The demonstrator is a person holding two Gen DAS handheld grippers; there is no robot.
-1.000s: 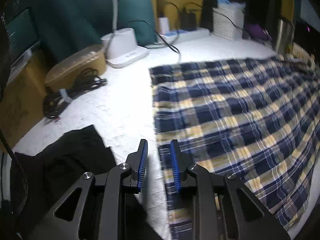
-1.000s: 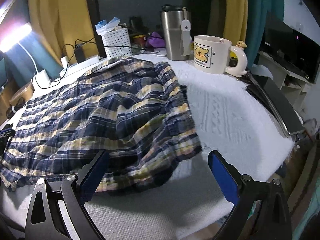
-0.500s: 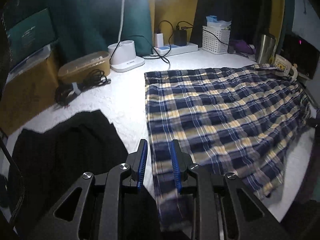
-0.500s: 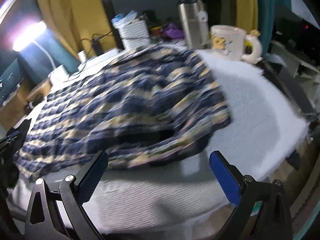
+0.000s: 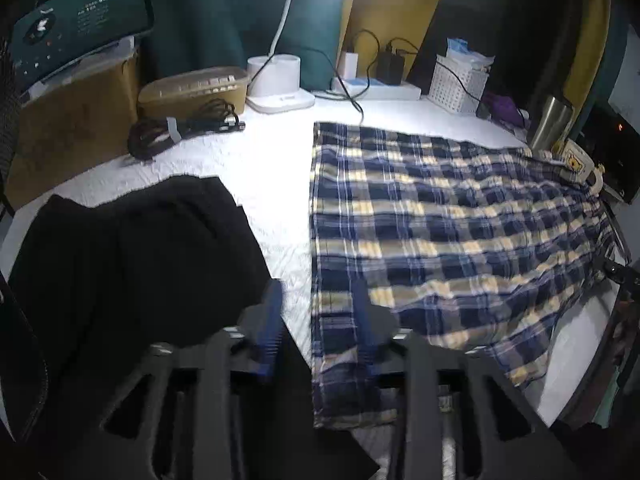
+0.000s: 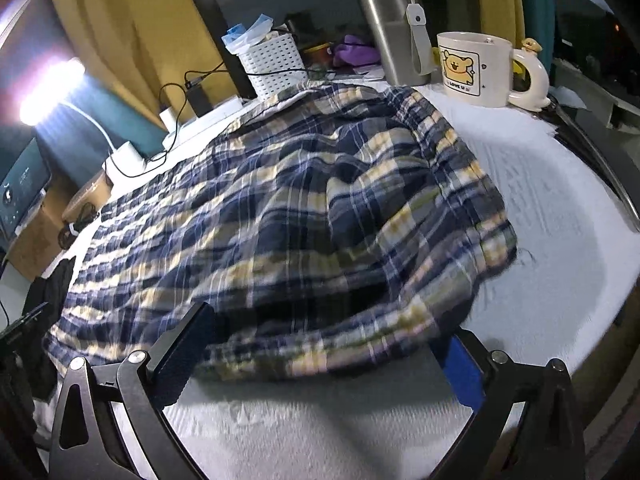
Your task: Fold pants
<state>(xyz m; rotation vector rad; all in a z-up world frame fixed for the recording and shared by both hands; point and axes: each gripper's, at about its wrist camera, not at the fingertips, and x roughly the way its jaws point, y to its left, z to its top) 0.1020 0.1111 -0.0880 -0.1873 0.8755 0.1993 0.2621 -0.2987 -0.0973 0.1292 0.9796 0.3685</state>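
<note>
Blue, yellow and white plaid pants (image 5: 440,232) lie spread flat on the white table cover (image 5: 272,168). My left gripper (image 5: 316,320) hovers over their near left edge. Its jaws are opening, the cloth's edge runs below the gap, and the pads do not press on it. In the right wrist view the other end of the pants (image 6: 320,208) is bunched and rumpled. My right gripper (image 6: 326,360) stands wide open at that end. The folded near edge lies between its fingers (image 6: 180,356) without being pinched.
A black garment (image 5: 120,260) lies left of the pants. At the back stand a coiled cable (image 5: 180,132), tan box (image 5: 192,88), lamp base (image 5: 276,80), power strip (image 5: 376,88) and white basket (image 6: 272,64). A steel tumbler (image 6: 392,32) and bear mug (image 6: 476,68) flank the far end. The table edge (image 6: 600,320) curves at right.
The left jaws have spread apart from a narrow gap, and that gripper has drawn back from the pants' edge. The right gripper has come closer, so the bunched edge now sits between its fingers.
</note>
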